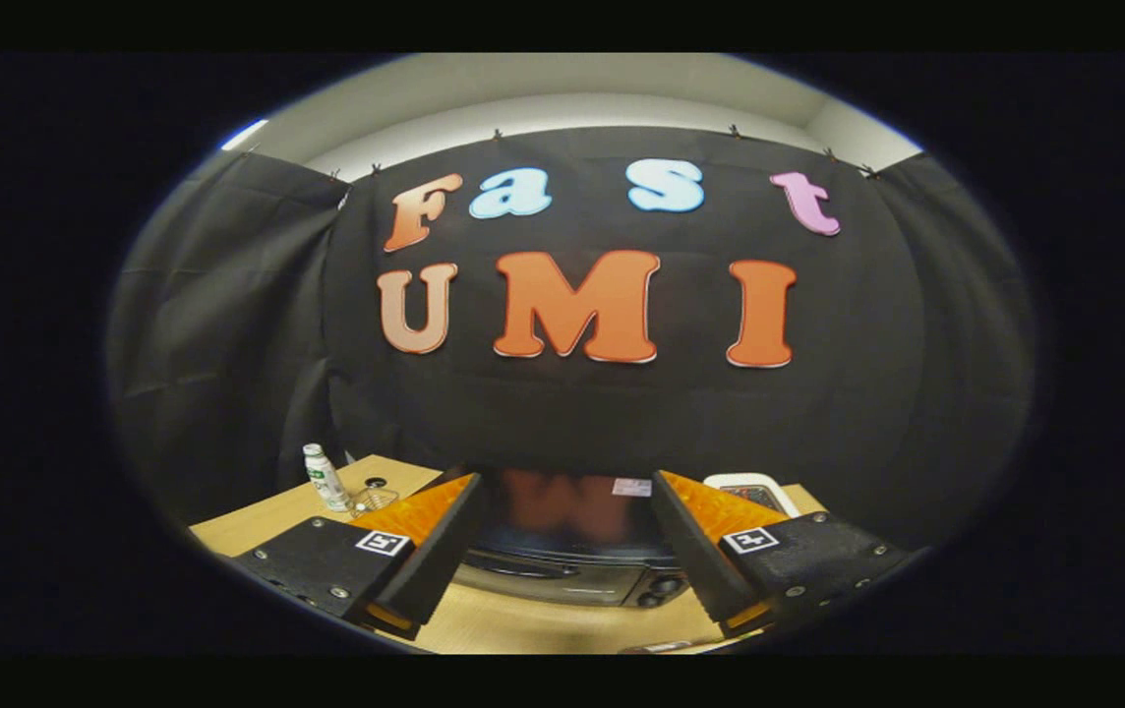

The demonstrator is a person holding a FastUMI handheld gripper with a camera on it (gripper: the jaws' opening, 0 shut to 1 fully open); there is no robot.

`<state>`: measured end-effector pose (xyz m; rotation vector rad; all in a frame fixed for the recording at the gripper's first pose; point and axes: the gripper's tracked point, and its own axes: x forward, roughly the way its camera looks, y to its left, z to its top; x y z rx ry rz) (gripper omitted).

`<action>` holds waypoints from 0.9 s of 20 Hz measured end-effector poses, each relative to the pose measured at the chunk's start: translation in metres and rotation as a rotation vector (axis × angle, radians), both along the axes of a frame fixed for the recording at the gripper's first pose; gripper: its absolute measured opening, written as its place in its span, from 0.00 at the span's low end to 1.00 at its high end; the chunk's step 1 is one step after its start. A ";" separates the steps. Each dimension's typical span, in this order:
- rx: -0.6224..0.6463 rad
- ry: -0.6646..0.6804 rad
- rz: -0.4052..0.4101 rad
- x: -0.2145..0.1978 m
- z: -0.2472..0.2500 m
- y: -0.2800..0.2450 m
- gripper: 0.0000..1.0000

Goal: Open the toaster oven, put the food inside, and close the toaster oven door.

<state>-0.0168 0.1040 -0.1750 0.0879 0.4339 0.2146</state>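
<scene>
Two fingers [425,536] stand wide apart in the gripper view, with nothing held between them, and the gripper [562,492] hangs above the wooden table [248,526] with its aim set more toward the booth's cloth wall than toward the work. The toaster oven [572,560] lies below and just ahead, framed in the gap between the fingers, well short of contact with either. Its dark top faces up at the camera, and its front, with the door handle [523,567] and a pair of knobs [663,587], faces back toward the gripper. The handle's long axis runs crosswise, side to side, roughly square to the line along which the fingers point; that is the relation the coming move turns on, since the door looks closed and opening it seems to be the step in hand. By my reading the gripper must dip down and slightly forward to reach the handle, which sits a little toward the left finger. To the left, beyond that finger, a small white bottle [325,477] stands on the table beside a little wire basket [373,501]. Beyond the right finger a white device [754,489] rests near the oven's far corner. I cannot tell where the food is.
</scene>
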 end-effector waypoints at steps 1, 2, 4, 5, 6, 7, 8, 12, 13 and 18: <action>0.004 0.035 0.009 0.000 -0.014 0.008 1.00; 0.004 0.067 0.017 -0.001 -0.028 0.016 1.00; -0.005 0.118 0.028 -0.001 -0.051 0.029 1.00; -0.011 0.138 0.033 -0.001 -0.059 0.035 1.00; -0.016 0.149 0.032 0.000 -0.067 0.040 1.00; -0.021 0.158 0.027 0.001 -0.073 0.043 1.00; -0.025 0.167 0.023 -0.001 -0.080 0.046 1.00; -0.025 0.219 -0.007 -0.008 -0.105 0.051 1.00; -0.028 0.243 -0.014 -0.012 -0.114 0.052 0.99; 0.007 0.172 -0.034 -0.028 -0.112 0.056 0.97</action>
